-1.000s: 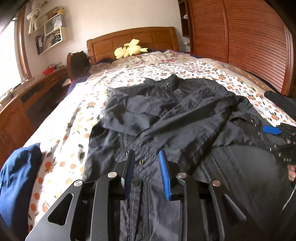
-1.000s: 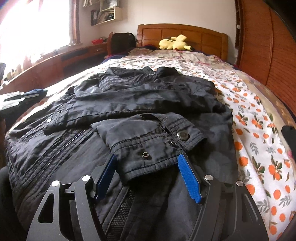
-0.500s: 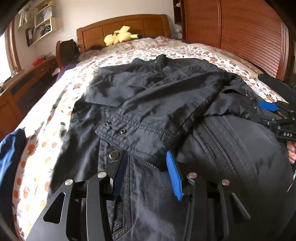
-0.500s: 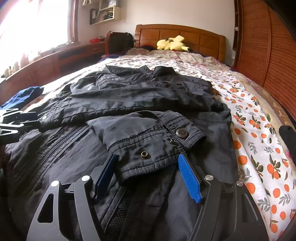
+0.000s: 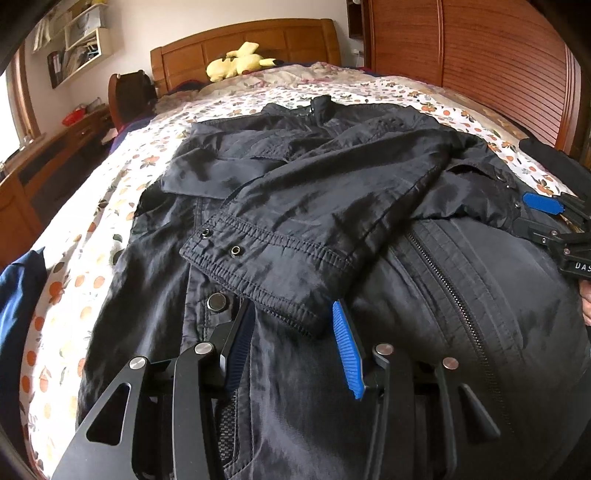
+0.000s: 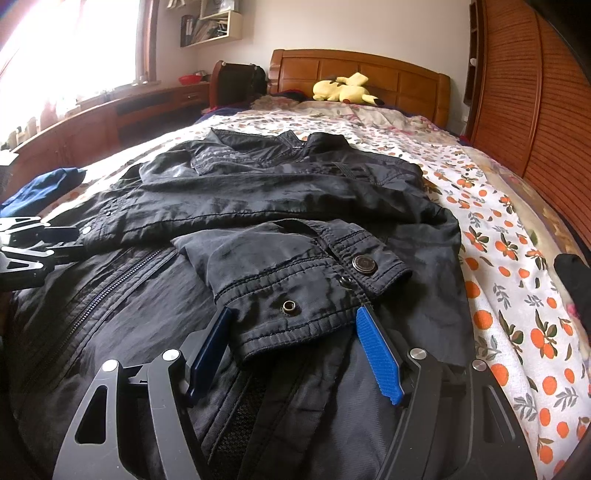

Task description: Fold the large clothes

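A: How far along? The black jacket (image 5: 369,206) lies on the bed (image 6: 517,229), both sleeves crossed over its front.

B: Body fold remains. Left claw (image 5: 291,332) half-open, right claw (image 6: 295,343) wider; each straddles a cuff, gripping nothing.

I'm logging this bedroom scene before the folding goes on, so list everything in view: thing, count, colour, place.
jacket: one, black, spread front-up on the bed, both sleeves folded across its front
sleeve cuffs: two, black, one lying between each gripper's open jaws
bedsheet: one, white with orange fruit print, covering the bed
plush toy: one, yellow, by the headboard
headboard: one, brown wood, far end of the bed
blue cloth: one, dark blue, at the bed's window-side edge
wall shelf: one, pale, above the window-side cabinet
left gripper: one, black with blue pads, open
right gripper: one, same colours, open
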Available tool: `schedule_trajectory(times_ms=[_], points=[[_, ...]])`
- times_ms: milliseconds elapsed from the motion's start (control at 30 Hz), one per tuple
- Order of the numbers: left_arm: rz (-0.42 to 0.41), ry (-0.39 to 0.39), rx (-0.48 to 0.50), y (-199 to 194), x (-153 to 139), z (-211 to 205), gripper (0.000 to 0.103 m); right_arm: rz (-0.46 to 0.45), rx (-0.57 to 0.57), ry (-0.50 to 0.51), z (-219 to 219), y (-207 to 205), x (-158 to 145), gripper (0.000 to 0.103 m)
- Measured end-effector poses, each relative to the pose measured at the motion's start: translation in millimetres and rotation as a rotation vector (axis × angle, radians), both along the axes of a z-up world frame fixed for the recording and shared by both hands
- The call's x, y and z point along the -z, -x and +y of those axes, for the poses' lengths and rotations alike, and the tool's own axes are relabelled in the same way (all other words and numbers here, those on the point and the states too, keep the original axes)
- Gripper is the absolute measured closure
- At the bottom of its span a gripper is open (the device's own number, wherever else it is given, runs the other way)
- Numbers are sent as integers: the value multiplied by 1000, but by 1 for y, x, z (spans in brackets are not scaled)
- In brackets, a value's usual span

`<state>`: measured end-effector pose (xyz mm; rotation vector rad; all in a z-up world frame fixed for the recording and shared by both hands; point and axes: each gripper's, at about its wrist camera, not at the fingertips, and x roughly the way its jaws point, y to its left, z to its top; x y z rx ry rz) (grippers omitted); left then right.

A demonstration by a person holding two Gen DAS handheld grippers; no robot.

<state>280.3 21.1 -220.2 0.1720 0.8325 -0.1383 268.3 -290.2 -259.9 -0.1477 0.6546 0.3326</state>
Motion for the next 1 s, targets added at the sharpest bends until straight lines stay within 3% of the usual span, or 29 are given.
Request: schedule_trajectory(times_ms=[33,67,133,433,800,833,900,1000], points=[[3,5,5,0,0,0,67,1,0,0,1,0,0,36],[13,17,18,-1,1,-1,84,1,0,1,1,0,0,36],[14,27,26,1,-1,-3,93,1,0,1,1,0,0,36],[-82,47,68,42,-43,-24,95,11,2,-27,-7,2,-15,36],[-105,63,59,71,-48,-22,91,-8,39,-8,-40,53,-39,36],[-104,67,56,73,-48,-20,88,-6,43,-5,-43,58,-39,36],[-109,76,35,82,-48,-10,55,3,51,0,-51,70,-39,36],[-135,76,0,99,-50,10,32,23,64,10,-61,85,-34,36]])
